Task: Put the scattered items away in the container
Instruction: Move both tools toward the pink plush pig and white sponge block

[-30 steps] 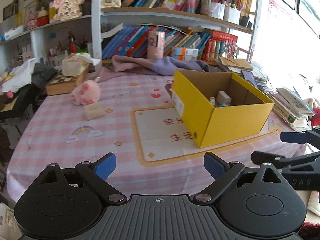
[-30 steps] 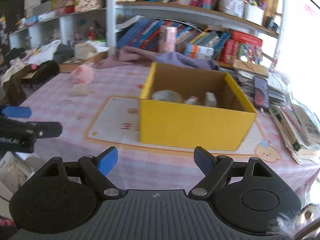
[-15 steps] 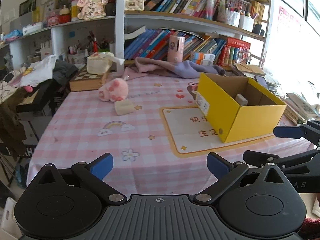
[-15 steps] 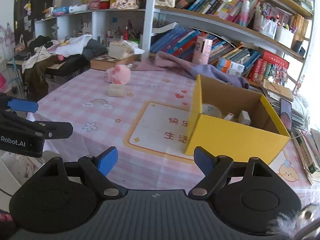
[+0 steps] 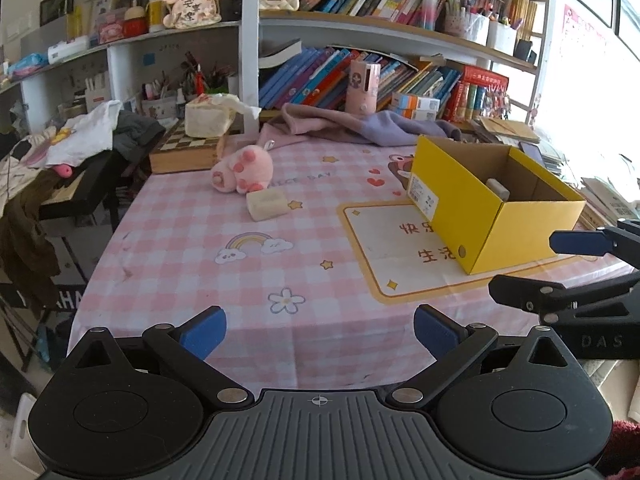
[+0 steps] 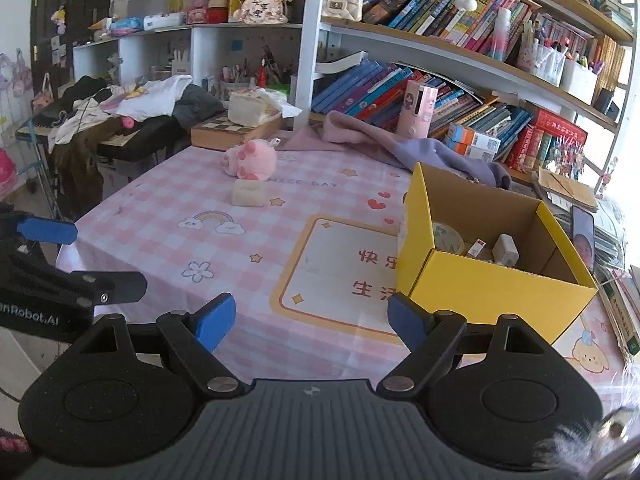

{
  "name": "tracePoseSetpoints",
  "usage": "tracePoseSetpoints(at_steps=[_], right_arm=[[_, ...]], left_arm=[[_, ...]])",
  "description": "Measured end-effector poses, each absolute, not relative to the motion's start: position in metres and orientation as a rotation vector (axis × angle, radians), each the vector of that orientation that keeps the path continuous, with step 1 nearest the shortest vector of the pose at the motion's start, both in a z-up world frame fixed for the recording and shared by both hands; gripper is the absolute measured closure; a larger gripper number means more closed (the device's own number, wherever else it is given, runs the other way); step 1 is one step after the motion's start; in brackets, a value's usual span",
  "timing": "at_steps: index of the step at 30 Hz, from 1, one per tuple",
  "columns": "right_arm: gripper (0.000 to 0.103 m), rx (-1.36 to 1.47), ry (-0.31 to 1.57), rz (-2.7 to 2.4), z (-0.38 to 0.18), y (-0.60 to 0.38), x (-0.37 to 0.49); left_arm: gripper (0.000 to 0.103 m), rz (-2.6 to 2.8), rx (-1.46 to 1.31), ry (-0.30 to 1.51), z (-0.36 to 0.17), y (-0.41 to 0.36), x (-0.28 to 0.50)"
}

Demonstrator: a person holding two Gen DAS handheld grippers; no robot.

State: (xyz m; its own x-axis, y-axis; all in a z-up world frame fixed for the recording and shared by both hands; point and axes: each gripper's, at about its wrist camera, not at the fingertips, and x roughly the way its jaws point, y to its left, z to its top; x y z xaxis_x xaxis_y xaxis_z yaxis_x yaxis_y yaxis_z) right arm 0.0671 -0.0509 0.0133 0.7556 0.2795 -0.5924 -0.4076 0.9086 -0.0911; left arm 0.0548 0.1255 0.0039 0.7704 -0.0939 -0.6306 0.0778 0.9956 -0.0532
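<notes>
**Two strays left, both claws empty**

Working across the pink checked tablecloth from its left side, the first things I meet are the two that have not been tidied. The pink plush toy with paw pads lies near the far left corner of the table, just in front of the chequered wooden game box. Just beside the plush, on its near side, sits the small cream rectangular block — whether they touch I cannot tell from here.

My left claw hangs over the near edge of the table, blue pads well apart, nothing between them. My right claw is in the same state, fingers spread wide and empty, with the box just off its right fingertip.

Past the yellow-bordered placemat with red characters comes the container, the open yellow cardboard box, standing on the mat's right part. Inside it I can see a roll of tape, a small white block and a little red-and-white item — so I judge a good share of the job done.

What remains, as far as I can see, is the plush and the cream block, both well apart from the box and on the far side of the table from me. The lilac cloth at the back looks like clutter of the room rather than my work, though I cannot be sure.
</notes>
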Motion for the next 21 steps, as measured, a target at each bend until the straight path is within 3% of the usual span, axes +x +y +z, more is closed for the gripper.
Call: tracePoseSetpoints(at_steps=[21], right_arm=[[0.021,-0.236,0.669,0.463,-0.01,-0.018,0.162]], left_arm=[[0.002,-0.003,-0.047,0.674,-0.003,0.158,0.135]])
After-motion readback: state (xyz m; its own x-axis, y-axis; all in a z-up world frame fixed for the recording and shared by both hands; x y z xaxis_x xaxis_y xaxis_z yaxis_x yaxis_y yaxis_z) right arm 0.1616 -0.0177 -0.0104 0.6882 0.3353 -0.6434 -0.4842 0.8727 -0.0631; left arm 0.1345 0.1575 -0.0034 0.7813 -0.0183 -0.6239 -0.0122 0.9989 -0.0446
